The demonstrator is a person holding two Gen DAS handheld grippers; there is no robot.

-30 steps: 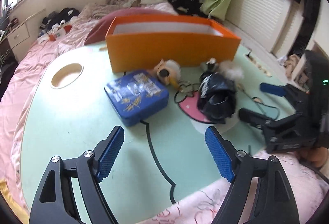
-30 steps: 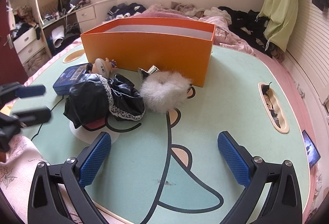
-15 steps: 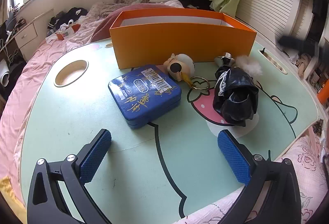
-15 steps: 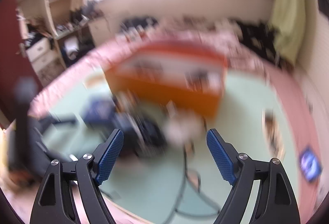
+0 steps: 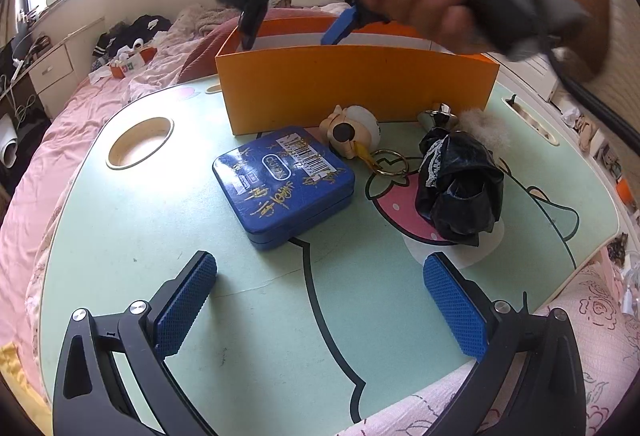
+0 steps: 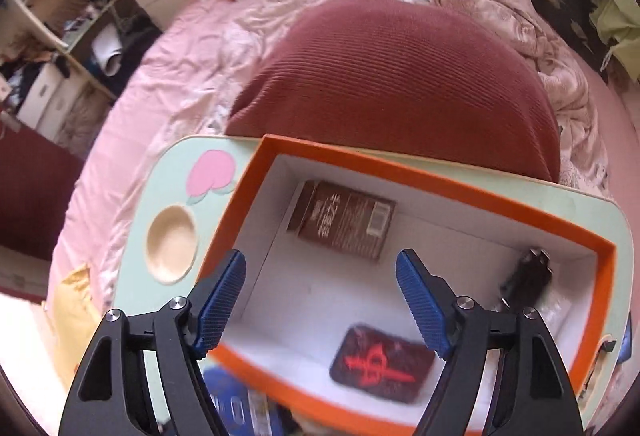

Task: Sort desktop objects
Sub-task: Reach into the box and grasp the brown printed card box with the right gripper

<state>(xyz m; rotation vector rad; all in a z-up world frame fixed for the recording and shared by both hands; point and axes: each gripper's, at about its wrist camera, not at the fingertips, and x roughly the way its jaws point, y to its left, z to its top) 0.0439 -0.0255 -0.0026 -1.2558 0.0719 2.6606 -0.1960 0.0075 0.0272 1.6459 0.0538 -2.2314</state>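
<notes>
My right gripper (image 6: 320,300) has swung from the counter (image 5: 120,236) to above the orange box (image 6: 440,176), jaws empty and closing. My left gripper (image 5: 320,300) has spread wide, empty, low in frame before the blue tin (image 5: 284,184), probably my next pick.

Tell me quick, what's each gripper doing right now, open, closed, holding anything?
Left gripper: open wide, nothing between its fingers, above the table.
Right gripper: empty, fingers closing, over the orange box.
</notes>
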